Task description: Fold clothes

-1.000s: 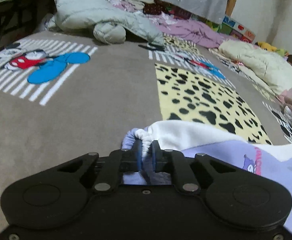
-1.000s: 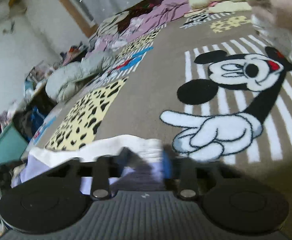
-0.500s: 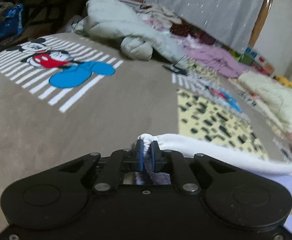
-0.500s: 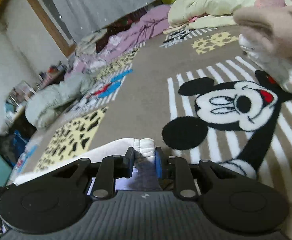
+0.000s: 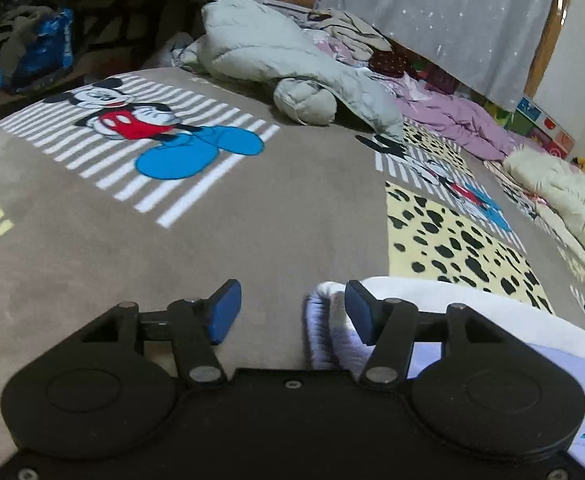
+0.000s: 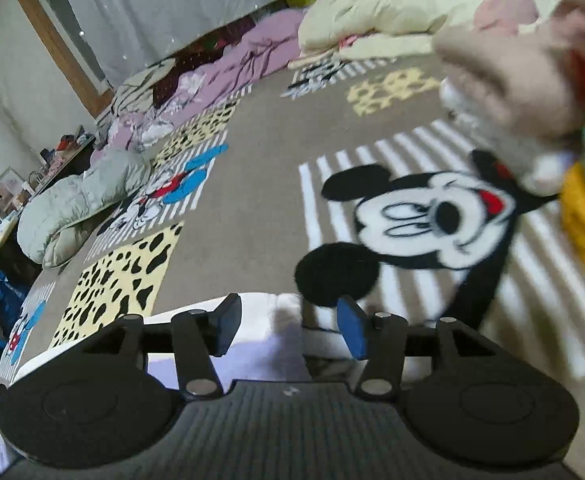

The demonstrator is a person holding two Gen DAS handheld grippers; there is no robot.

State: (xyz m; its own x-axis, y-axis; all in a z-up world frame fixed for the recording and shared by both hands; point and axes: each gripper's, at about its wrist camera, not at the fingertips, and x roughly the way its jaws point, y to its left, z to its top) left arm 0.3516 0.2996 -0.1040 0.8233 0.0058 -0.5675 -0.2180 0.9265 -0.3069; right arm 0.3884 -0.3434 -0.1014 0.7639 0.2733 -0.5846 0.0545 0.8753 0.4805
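Left wrist view: the left gripper (image 5: 288,312) has its two blue-padded fingers (image 5: 224,312) spread wide, holding nothing. A lilac and white garment (image 5: 472,320) lies flat on the carpet (image 5: 292,208), just under and to the right of that claw. Its gathered corner sits between the pads, close against the right one, and its white band runs off to the right along the bottom of a yellow spotted patch (image 5: 452,240). Ahead and to the left of the claw is a cartoon mouse print on white stripes (image 5: 144,128). Farther ahead lies a pale grey padded jacket (image 5: 292,64), with a heap of pink bedding (image 5: 452,112) to its right and a cream quilt (image 5: 564,196) at the far right edge. A grey curtain (image 5: 444,12) hangs behind.

Right wrist view: the right gripper (image 6: 288,324) is also wide apart and grips nothing. The same garment (image 6: 260,340) lies below it, its white bunched corner between the two pads and the cloth stretching away to the left under the left finger. Just ahead and to the right of the claw is a large cartoon mouse face (image 6: 432,216) woven into the carpet (image 6: 252,208), blurred. A blurred pale shape (image 6: 512,80) fills the upper right corner; I cannot tell what it is. To the left lies the grey jacket (image 6: 76,208), and farther back the pink bedding (image 6: 232,68) and the cream quilt (image 6: 392,4).
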